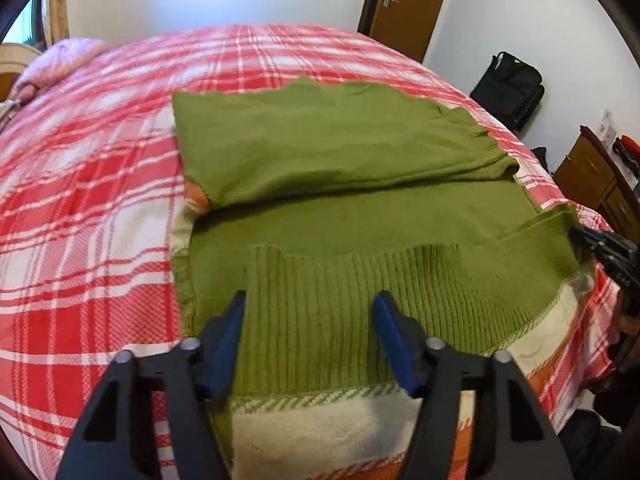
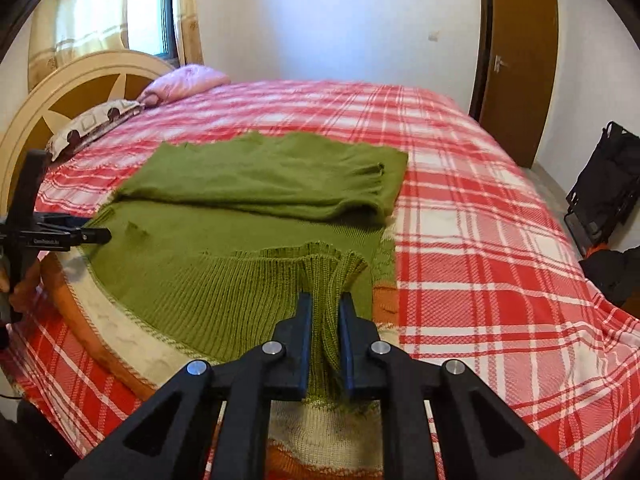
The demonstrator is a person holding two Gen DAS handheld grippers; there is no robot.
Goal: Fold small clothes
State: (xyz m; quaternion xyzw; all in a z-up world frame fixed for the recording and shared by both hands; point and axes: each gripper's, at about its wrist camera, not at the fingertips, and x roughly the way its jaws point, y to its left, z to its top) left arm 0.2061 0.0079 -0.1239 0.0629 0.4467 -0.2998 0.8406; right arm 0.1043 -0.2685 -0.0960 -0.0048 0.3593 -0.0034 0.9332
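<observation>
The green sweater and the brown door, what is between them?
Only bare bed: the red and white plaid blanket stretches from the green sweater toward the brown door. The right wrist view shows it best.

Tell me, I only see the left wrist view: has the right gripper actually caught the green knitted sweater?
Observer: Yes, the right gripper has its fingers shut on a bunched pleat in the ribbed hem of the green knitted sweater.
Operator: Where along the hem?
Observer: At its right end, beside the orange knit patch.
Operator: What's at the bed's head?
Observer: A brown-and-white patterned pillow against a cream rounded headboard.
</observation>
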